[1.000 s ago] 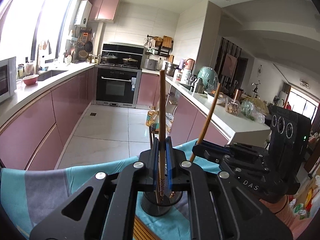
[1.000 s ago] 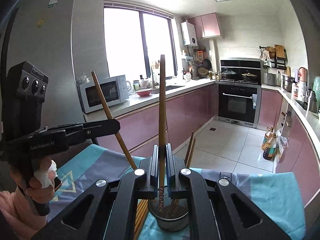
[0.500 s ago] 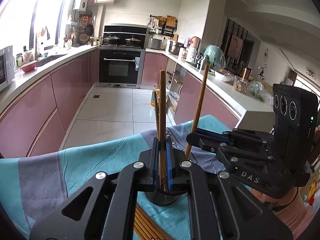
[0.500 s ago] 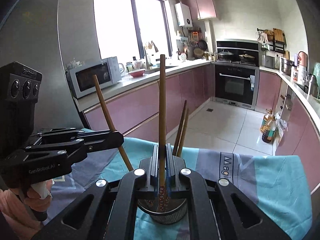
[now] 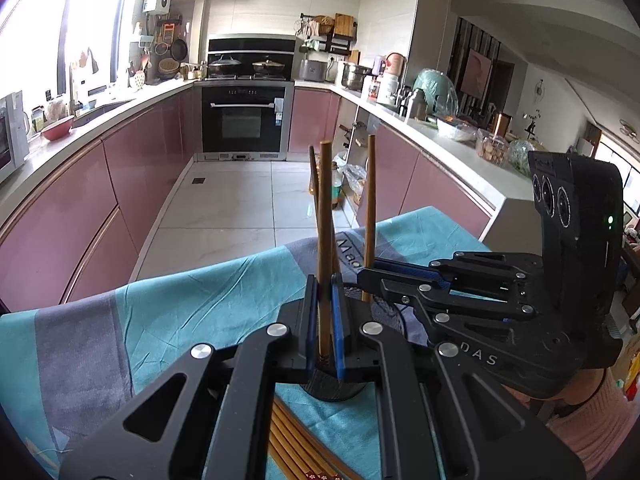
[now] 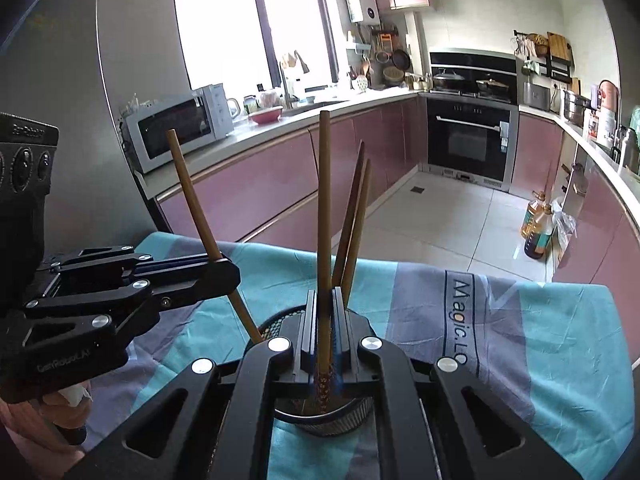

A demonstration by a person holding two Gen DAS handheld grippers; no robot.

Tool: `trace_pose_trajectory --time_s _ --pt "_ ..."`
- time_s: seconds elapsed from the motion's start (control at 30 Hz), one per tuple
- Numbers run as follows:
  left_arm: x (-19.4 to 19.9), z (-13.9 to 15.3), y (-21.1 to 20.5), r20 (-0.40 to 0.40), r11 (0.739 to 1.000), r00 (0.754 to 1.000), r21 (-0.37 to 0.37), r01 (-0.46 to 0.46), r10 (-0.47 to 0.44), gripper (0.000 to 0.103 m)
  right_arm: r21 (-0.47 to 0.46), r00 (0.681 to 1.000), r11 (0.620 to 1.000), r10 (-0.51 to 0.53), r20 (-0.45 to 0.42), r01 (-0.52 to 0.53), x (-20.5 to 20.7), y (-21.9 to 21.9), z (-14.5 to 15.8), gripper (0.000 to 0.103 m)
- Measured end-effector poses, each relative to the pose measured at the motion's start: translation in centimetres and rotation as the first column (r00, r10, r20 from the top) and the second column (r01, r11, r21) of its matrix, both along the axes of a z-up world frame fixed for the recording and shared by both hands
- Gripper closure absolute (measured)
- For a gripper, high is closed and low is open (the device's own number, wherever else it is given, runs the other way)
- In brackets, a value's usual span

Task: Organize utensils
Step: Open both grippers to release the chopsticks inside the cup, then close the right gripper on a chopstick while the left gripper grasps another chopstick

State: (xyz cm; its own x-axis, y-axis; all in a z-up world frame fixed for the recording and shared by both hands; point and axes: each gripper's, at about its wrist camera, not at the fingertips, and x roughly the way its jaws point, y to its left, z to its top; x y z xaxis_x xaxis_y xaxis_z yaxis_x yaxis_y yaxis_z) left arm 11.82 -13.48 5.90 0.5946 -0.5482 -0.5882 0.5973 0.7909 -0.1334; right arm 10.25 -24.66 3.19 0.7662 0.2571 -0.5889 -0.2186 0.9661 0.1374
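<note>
In the left wrist view my left gripper (image 5: 323, 294) is shut on an upright wooden chopstick (image 5: 325, 220), whose lower end dips toward the black mesh holder (image 5: 338, 391) below. To its right, my right gripper (image 5: 374, 276) is shut on a second chopstick (image 5: 370, 200). In the right wrist view the right gripper (image 6: 324, 298) pinches its chopstick (image 6: 324, 208) with the patterned end inside the holder (image 6: 354, 416). The left gripper (image 6: 226, 270) holds its slanted chopstick (image 6: 192, 200) with the tip at the holder's rim. Two more chopsticks (image 6: 354, 224) lean in the holder.
A teal and grey cloth (image 5: 192, 304) covers the table. Several loose chopsticks (image 5: 288, 444) lie on it near me. The cloth's far edge (image 6: 520, 280) drops to the kitchen floor, where oil bottles (image 6: 536, 228) stand. A hand (image 6: 68, 412) grips the left handle.
Both grippers have sunk toward the holder with their chopsticks still clamped, and tilted further down. The chopsticks' lower ends now sit deeper at the holder.
</note>
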Motion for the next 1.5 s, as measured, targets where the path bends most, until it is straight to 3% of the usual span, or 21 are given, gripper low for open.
trace_pose_trajectory --time_s 0.4,0.53,0.67,0.83,1.13,1.4,1.5 --pt "1.9 -1.3 0.4 -0.016 0.999 0.999 0.010 -0.038 0.039 0.095 -0.015 0.999 0.999 -0.037 -0.034 0.036 1.3 -0.1 -1.1 0.095" --pt "1.4 -1.7 0.9 -0.007 0.999 0.999 -0.005 -0.040 0.040 0.094 -0.035 0.999 0.998 -0.046 -0.015 0.045 0.8 0.0 -0.8 0.086" --pt "0.7 -1.6 1.6 0.007 0.999 0.999 -0.029 -0.045 0.045 0.088 -0.053 0.999 0.997 -0.048 0.007 0.048 0.2 0.4 -0.6 0.082" --pt "-0.4 -1.3 3.1 0.034 0.996 0.997 -0.063 -0.066 0.068 0.074 -0.070 0.998 0.996 -0.047 0.041 0.050 -0.9 1.0 -0.1 0.065" --pt "-2.8 -1.3 6.6 0.069 0.990 0.991 -0.089 -0.113 0.119 0.057 -0.075 0.997 0.997 -0.015 0.082 0.021 -3.1 2.3 0.7 0.057" --pt "-5.0 -3.2 9.0 0.061 0.988 0.987 -0.050 -0.145 0.147 0.045 -0.077 0.993 0.997 0.036 0.115 -0.028 -5.9 4.0 1.0 0.051" --pt "-5.8 -4.1 9.8 0.048 0.985 0.984 -0.028 -0.173 0.174 0.039 -0.074 0.991 0.995 0.070 0.113 -0.062 -7.1 4.6 0.5 0.042"
